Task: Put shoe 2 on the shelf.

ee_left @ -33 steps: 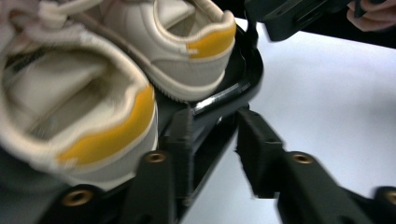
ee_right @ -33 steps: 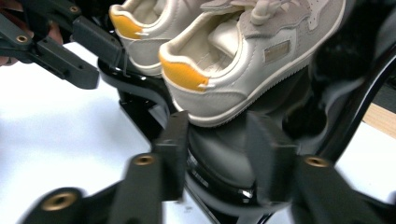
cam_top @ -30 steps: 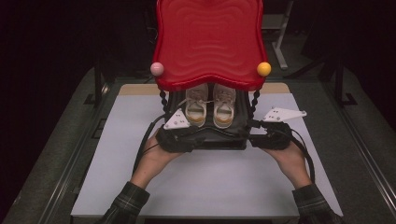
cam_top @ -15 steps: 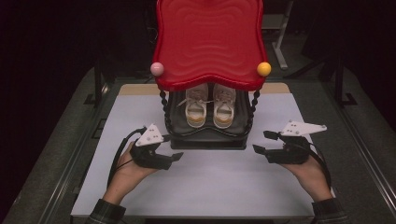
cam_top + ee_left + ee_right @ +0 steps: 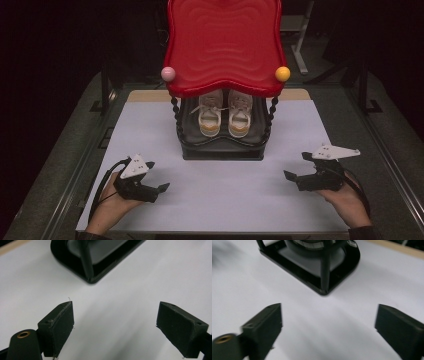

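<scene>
A small stand with a wavy red top (image 5: pixel 223 45) has a pink ball (image 5: pixel 168 73) and a yellow ball (image 5: pixel 282 73) at its front corners. It rests on the white table mat (image 5: pixel 225 195). On its black lower shelf (image 5: pixel 222 149), between twisted black posts, sits a pair of beige sneakers (image 5: pixel 224 114). My left gripper (image 5: pixel 158 176) lies low at the front left and my right gripper (image 5: pixel 296 166) at the front right, both well apart from the stand. Their jaws have just been opening and hold nothing. The left gripper (image 5: pixel 116 307) faces a corner of the black base (image 5: pixel 75 267). The right gripper (image 5: pixel 329 307) faces another corner of the base (image 5: pixel 342 272).
Grey table surface (image 5: pixel 60 170) borders the mat on both sides, with dark metal frames (image 5: pixel 365 85) standing behind. A strip of wood (image 5: pixel 150 95) shows along the mat's far edge. Bare mat lies between the two grippers in front of the stand.
Both grippers have left the stand's base, where they sat a second ago. They moved outward and toward the front edge, and their jaws have opened wide.
</scene>
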Available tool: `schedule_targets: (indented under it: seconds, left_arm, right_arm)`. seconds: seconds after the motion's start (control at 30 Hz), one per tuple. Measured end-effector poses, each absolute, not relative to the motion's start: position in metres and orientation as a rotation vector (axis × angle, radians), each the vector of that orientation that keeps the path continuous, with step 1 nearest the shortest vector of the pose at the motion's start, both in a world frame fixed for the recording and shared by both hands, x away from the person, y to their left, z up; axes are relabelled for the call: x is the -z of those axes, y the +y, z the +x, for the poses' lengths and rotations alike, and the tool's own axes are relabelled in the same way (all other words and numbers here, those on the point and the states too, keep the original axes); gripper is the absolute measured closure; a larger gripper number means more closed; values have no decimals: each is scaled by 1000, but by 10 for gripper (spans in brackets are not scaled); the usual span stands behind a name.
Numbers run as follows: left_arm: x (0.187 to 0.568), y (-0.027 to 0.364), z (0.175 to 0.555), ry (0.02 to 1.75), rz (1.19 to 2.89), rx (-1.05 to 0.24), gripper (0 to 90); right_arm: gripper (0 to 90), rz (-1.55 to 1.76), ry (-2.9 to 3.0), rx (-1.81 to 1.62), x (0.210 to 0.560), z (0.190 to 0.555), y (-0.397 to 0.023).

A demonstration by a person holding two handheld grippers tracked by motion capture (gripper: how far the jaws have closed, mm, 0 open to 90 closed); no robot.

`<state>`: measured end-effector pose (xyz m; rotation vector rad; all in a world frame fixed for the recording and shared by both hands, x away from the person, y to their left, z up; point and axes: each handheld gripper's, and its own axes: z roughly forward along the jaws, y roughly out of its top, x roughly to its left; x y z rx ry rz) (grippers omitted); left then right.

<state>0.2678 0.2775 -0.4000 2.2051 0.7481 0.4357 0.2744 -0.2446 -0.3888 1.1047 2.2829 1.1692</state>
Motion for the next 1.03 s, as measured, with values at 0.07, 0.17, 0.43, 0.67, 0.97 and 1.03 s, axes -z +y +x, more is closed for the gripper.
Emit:
schedule_targets:
  seconds: [0.07,0.17,0.43,0.67,0.97,1.03]
  left_arm:
    - [406,283,266,760,2214,-424,135]
    - [415,289,264,778,2225,-405,134]
    - [436,300,262,794,2262,-386,132]
    - [449,306,264,770,2265,-334,132]
    - [452,307,263,764,2241,-332,130]
    - [452,307,263,765,2242,-332,130]
  right_arm:
    - [10,1126,2293,-1120,398,273,-245]
    - [10,1166,2321,-1034,414,269,-250]
    - [0,1219,2306,-1005,433,265,-264]
    - [0,1223,2318,-906,448,268,-270]
    - [0,1256,2332,-930,458,271,-276]
    - [0,1256,2331,-930,459,271,-276]
